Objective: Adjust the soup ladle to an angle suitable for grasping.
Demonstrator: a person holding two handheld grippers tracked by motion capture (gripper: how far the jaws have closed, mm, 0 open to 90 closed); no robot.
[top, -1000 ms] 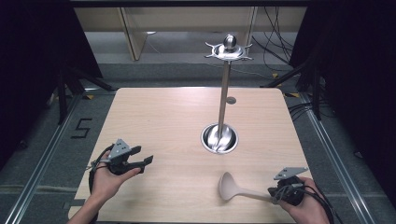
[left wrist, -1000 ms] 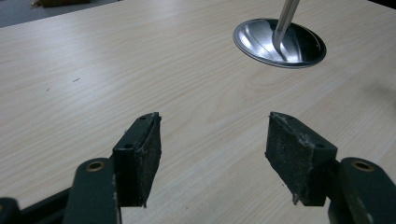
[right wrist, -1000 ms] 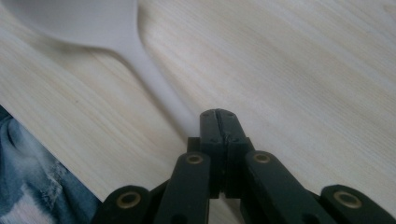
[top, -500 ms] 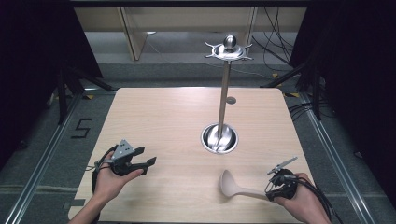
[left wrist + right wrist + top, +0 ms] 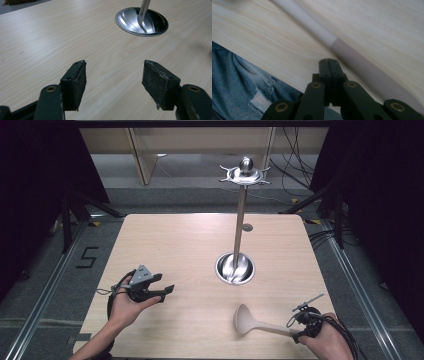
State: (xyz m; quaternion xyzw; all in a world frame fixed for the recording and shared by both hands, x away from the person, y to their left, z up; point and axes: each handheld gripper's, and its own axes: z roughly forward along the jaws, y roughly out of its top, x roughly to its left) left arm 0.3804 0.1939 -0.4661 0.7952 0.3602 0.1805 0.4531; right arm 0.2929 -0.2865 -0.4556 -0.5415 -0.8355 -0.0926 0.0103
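A beige ladle (image 5: 246,319) lies on the wooden table (image 5: 180,245) near its front right, bowl to the left and handle running right. My right gripper (image 5: 299,332) sits at the handle's end near the table's front edge. In the right gripper view its jaws (image 5: 328,62) are shut against each other, and the ladle handle (image 5: 312,25) passes beside them, not between. My left gripper (image 5: 167,290) hovers at the front left, open. Its pads (image 5: 75,82) stand wide apart over bare wood with nothing between them.
A tall metal stand rises from a round shiny base (image 5: 235,268) right of the table's centre, with a ring of hooks at its top (image 5: 244,172); the base (image 5: 141,18) also lies ahead of the left gripper. Denim-clad legs (image 5: 242,85) sit below the table's front edge.
The left gripper has drifted a little to the right. The right hand has rolled, so its grey top plate now shows edge-on, and it has stayed by the ladle's handle end.
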